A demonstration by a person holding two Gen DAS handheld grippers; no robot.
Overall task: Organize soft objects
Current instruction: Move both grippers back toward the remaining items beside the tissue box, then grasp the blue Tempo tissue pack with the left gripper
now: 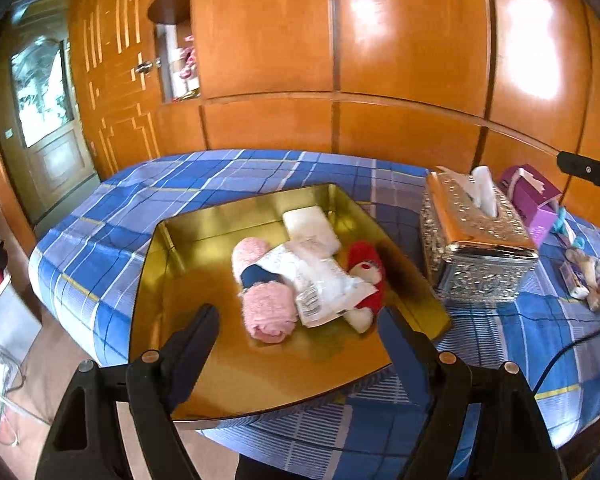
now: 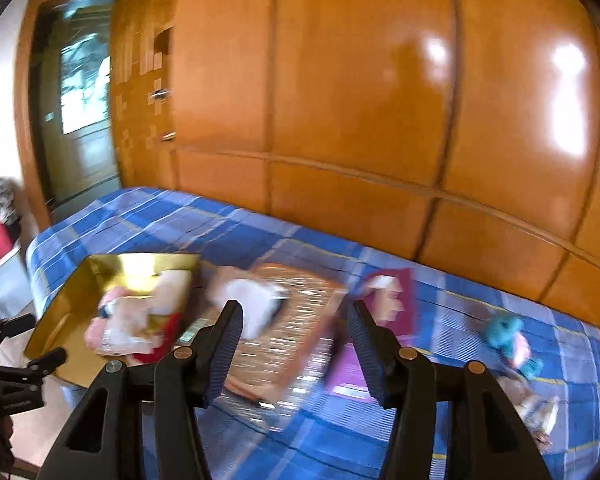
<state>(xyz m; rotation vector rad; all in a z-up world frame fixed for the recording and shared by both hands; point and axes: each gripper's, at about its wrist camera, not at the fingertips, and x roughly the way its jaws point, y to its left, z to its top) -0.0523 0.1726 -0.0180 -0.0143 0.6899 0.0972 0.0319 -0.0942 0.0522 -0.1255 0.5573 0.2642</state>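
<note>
No legible writing. Gold tray [image 1: 188, 264] on the bed [image 1: 120, 208] holds a pink towel [image 1: 266, 308], white packets [image 1: 324, 280] and a red doll [image 1: 366, 264]. Silver tissue box [image 1: 476, 248] stands right of it. Left gripper [image 1: 296, 320] and right gripper [image 2: 296, 320] both spread, empty.

The shallow gold tray [image 1: 172, 280] looks like polished metal, mirror-smooth and reflective. In it lie a rolled pink towel [image 1: 266, 308] of fuzzy terry cloth, a crinkled clear plastic packet [image 1: 324, 280] with a printed paper label, and a red-and-white plush toy [image 1: 366, 268] — soft and matt. The embossed silver tissue box [image 1: 476, 256] shines, its sides rough with relief, white paper tissue [image 1: 485, 190] standing out. The blue checked bedsheet [image 1: 140, 196] is matt woven cloth; the orange wooden wardrobe [image 1: 400, 40] is glossy — lacquered.
</note>
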